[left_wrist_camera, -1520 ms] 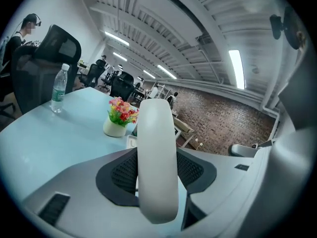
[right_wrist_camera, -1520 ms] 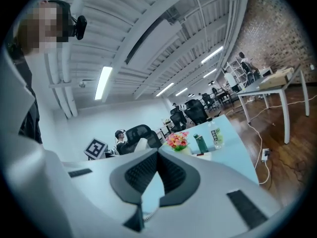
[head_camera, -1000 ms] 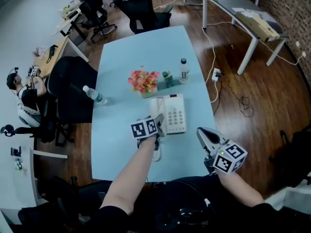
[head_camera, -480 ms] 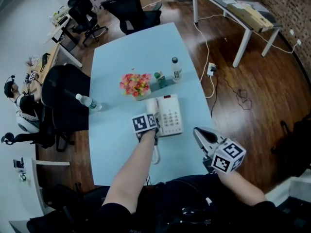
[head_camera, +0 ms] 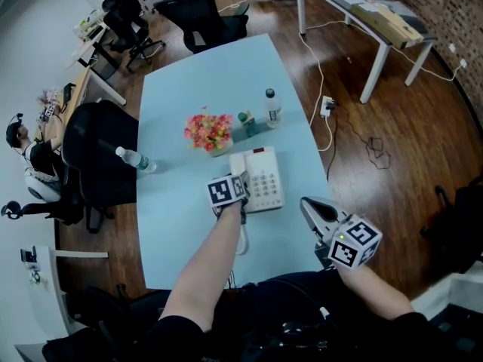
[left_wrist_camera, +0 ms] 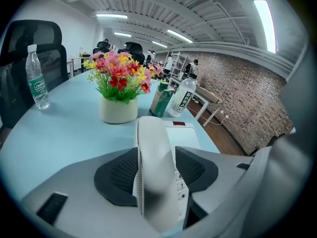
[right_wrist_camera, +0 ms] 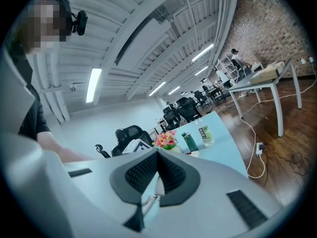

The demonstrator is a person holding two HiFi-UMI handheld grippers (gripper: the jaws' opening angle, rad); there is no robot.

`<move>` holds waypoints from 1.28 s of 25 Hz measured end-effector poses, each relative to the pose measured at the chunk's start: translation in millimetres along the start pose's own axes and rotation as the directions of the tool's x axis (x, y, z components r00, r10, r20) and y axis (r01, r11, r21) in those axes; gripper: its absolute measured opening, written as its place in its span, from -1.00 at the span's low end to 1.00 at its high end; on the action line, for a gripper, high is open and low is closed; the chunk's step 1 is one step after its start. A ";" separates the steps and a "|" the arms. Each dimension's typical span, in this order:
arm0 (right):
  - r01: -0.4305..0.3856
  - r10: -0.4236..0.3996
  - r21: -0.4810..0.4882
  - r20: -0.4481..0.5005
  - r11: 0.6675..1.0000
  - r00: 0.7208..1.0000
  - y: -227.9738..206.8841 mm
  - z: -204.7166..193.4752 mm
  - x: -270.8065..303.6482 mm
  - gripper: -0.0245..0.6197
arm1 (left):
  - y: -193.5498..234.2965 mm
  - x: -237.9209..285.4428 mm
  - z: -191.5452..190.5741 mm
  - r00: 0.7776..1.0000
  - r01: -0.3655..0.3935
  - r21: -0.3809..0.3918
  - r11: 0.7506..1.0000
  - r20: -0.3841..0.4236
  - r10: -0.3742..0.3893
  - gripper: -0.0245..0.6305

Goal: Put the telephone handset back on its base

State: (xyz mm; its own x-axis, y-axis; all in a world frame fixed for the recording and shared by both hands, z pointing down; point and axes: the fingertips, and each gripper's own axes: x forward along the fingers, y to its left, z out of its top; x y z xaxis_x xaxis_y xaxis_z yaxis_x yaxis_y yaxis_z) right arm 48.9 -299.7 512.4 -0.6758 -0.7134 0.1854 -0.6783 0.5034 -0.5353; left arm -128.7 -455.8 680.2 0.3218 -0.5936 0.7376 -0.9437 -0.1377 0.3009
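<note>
The white telephone base lies mid-table with its keypad up. In the left gripper view the white handset rests lengthwise along the base's left side, right beside the keys. My left gripper straddles the handset. Its jaws are opening, and a thin gap shows at the right pad. The coiled cord trails back towards the near table edge. My right gripper hovers over the table's near right corner, shut with nothing in it; its pads meet at the tips.
Behind the phone stand a pot of flowers, a green can and a clear bottle. Another bottle stands at the table's left edge, beside a black chair. Cables run over the wooden floor on the right.
My left gripper has crept slightly forward along the base's left side with the handset between its jaws. The right gripper has stayed in place.
</note>
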 end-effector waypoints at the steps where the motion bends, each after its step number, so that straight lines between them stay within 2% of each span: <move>1: -0.001 0.001 0.002 -0.001 1.000 1.000 0.8 0.3 0.2 -0.88 | -0.3 -1.5 2.0 1.000 -0.001 0.000 1.000 0.007 0.001 -0.21; 7: -0.011 0.011 -0.009 -0.004 1.000 1.000 6.5 1.1 1.9 -0.88 | 2.5 -14.0 4.4 0.999 0.008 -0.019 1.000 0.033 -0.008 -0.21; 11: -0.020 0.020 -0.043 -0.009 0.999 1.000 15.1 -0.2 4.1 -0.88 | -2.0 -29.4 11.8 0.991 0.086 -0.044 0.995 0.106 -0.081 -0.21; 14: -0.035 0.034 -0.084 -0.016 0.996 0.999 27.8 -2.5 6.6 -0.88 | -11.8 -53.1 18.6 0.971 0.170 -0.037 0.985 0.176 -0.161 -0.61; 15: -0.040 0.038 -0.094 -0.018 0.995 0.999 32.6 -3.7 7.3 -0.88 | -14.8 -62.6 18.9 0.965 0.190 -0.029 0.981 0.190 -0.181 -0.89; 16: -0.043 0.041 -0.098 -0.018 0.994 0.999 37.0 -4.8 7.9 -0.88 | -17.8 -72.2 18.2 0.958 0.211 -0.021 0.977 0.202 -0.202 -0.92; 19: -0.039 0.038 -0.087 -0.013 0.995 0.999 49.3 -9.0 7.6 -0.88 | -28.4 -104.1 11.6 0.930 0.286 0.017 0.958 0.235 -0.282 -0.93; 24: -0.015 0.015 -0.066 0.001 0.998 1.000 76.9 -24.6 -2.0 -0.88 | -58.4 -184.5 -4.2 0.839 0.431 0.130 0.893 0.306 -0.449 -0.93; 26: 0.006 -0.006 -0.062 0.004 0.998 1.000 90.5 -36.5 -7.1 -0.88 | -65.3 -214.9 -21.2 0.814 0.468 0.168 0.868 0.301 -0.497 -0.93; 29: 0.024 -0.024 -0.050 0.000 0.998 1.000 114.0 -60.4 -16.0 -0.88 | -69.9 -253.0 -55.0 0.790 0.516 0.185 0.836 0.275 -0.548 -0.93; 32: 0.018 -0.019 -0.045 -0.016 0.999 1.000 136.0 -86.4 -27.6 -0.88 | -70.3 -284.3 -90.1 0.777 0.549 0.165 0.820 0.261 -0.573 -0.93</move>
State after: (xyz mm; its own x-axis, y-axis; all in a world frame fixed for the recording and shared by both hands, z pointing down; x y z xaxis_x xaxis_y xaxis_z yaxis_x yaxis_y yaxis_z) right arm -49.7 -169.4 505.6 -0.6672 -0.7149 0.2090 -0.7029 0.5116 -0.4942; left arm -147.0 -205.8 503.8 0.7704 -0.5892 0.2436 -0.6097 -0.5690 0.5518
